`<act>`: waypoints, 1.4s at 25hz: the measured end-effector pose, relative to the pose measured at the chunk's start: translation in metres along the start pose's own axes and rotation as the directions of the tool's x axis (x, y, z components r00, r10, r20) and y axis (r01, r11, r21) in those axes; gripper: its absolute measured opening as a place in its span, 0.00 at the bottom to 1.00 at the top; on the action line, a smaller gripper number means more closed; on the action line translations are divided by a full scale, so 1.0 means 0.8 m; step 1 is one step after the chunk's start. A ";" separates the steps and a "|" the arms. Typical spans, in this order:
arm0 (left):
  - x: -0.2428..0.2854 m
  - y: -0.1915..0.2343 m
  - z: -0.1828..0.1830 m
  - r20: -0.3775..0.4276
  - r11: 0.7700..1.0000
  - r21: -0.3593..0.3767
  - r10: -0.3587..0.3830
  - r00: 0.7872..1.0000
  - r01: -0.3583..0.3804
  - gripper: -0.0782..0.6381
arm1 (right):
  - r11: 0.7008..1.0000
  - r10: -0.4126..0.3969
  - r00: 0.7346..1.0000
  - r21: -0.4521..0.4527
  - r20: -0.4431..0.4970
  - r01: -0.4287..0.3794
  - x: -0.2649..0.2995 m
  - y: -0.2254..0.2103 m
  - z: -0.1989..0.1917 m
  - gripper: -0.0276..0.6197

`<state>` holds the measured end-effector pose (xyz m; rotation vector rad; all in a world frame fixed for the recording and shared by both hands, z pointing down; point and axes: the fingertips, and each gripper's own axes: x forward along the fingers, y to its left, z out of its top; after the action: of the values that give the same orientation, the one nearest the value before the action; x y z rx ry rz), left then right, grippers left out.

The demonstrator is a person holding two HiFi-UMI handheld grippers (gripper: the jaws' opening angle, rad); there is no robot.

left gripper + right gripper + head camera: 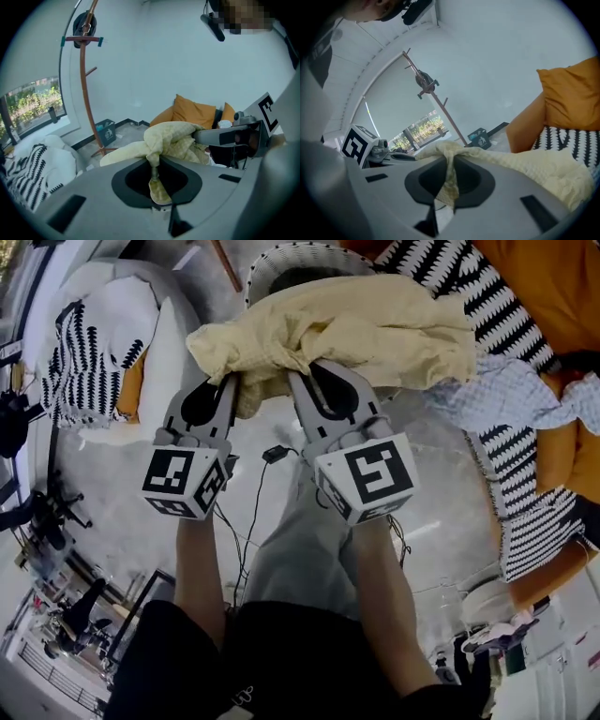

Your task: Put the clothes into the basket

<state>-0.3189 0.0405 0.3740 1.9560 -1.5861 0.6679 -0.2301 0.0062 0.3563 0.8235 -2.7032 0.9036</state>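
A pale yellow cloth [356, 329] hangs bunched in the air, held by both grippers side by side. My left gripper [232, 381] is shut on its left part, with a fold pinched between the jaws [154, 161]. My right gripper [298, 379] is shut on the same yellow cloth [525, 166], a strip of it running down between the jaws. Right behind the cloth in the head view stands a white woven basket [291, 261], mostly hidden by it. A black-and-white patterned garment [84, 362] lies on a white seat at the left.
An orange sofa [539, 287] at the right carries a black-and-white striped cover [511, 456] and a light blue patterned cloth [511, 395]. A wooden coat stand [84, 79] rises by the wall, with a small dark bin [105, 132] near it. Cables [258, 484] trail on the floor.
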 end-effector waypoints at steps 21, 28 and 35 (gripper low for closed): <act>0.022 0.012 -0.038 -0.067 0.996 -0.086 0.025 0.997 -0.031 0.15 | 0.999 0.042 0.984 0.009 -0.175 -0.041 0.029 0.003 -0.057 0.10; 0.108 -0.031 -0.101 -0.270 0.994 -0.107 -0.033 0.962 0.004 0.17 | 0.966 -0.245 0.893 -0.021 -0.376 0.256 0.004 -0.102 -0.135 0.29; 0.126 -0.042 -0.112 -0.337 0.995 -0.104 -0.026 0.941 -0.009 0.25 | 0.946 -0.288 0.875 0.027 -0.389 0.323 -0.009 -0.123 -0.141 0.36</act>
<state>-0.2713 0.0345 0.5044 1.6658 -1.3706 0.8493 -0.1708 0.0120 0.4939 0.9477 -2.1380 0.9966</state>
